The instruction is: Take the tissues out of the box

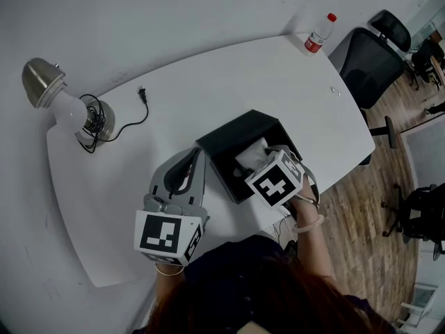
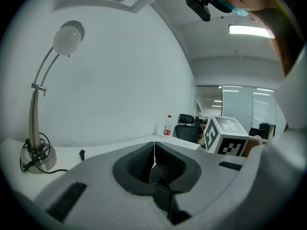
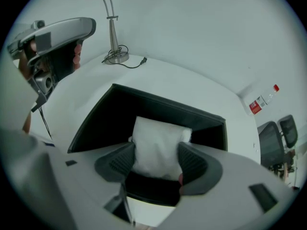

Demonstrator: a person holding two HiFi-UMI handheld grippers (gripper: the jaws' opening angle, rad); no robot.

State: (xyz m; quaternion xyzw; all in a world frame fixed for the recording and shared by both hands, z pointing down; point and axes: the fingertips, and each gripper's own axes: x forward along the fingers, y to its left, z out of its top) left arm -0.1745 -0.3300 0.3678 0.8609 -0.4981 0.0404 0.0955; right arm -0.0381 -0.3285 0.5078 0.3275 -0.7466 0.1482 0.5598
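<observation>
table edges: the white table (image 1: 229,75) is rounded. Its far edge runs along the wall at the top of the head view, and its right edge drops off to wood floor, with a black chair (image 1: 372,65) just past it.
open room: lots of bare tabletop above and to the left of the box. It's way tighter at lower right, where the box sits near the table's near edge.
clutter: the lamp (image 1: 52,92) is at far left with its cord and plug (image 1: 142,94) trailing toward the middle. A bottle (image 1: 319,33) stands at the upper right corner. All of it is well apart from the box.
box: black box (image 1: 229,141), top open, lower centre of the head view and turned cornerwise.
tissues: the white tissue pack (image 3: 160,138) is inside the box, standing up past the rim in the right gripper view.
right claw: the right gripper (image 3: 157,159) is tipped steeply down into the box. Its jaws are wide, but both pads sit against the sides of the pack, so it's pinching it.
right hand: the right hand (image 1: 304,193) is behind the marker cube at the box's lower right, wrist out over the table edge.
left claw: the left gripper (image 2: 154,157) lies about level just left of the box, pointing up the frame. Its jaws are closed together on nothing.
</observation>
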